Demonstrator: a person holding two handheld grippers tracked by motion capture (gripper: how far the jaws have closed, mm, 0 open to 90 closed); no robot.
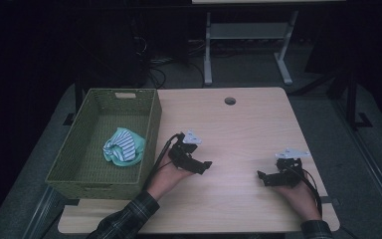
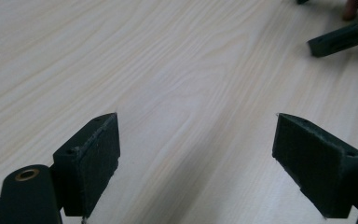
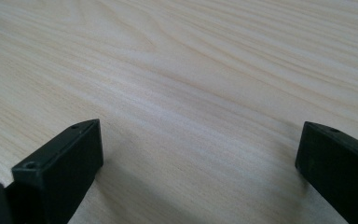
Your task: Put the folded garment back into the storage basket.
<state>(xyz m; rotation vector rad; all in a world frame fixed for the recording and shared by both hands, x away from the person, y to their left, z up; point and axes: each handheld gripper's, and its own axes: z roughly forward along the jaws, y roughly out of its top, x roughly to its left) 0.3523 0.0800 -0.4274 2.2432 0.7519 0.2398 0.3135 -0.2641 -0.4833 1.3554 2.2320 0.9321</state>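
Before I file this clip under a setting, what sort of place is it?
Probably a lab or workshop, not a home: a plain wooden desk with a cable hole, loose cables on the grey floor behind, and a second metal-legged desk. A green basket holds a cloth.

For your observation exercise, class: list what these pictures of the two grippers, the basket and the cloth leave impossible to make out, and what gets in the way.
- High view: the underside of the striped cloth, bunched on itself in the green basket.
- High view: the basket's near inner wall, hidden by its own rim.
- High view: the person's arms, cut off by the bottom edge.
- Left gripper view: the right gripper, cut off by the top-right corner.
- High view: the room behind the table, too dark.
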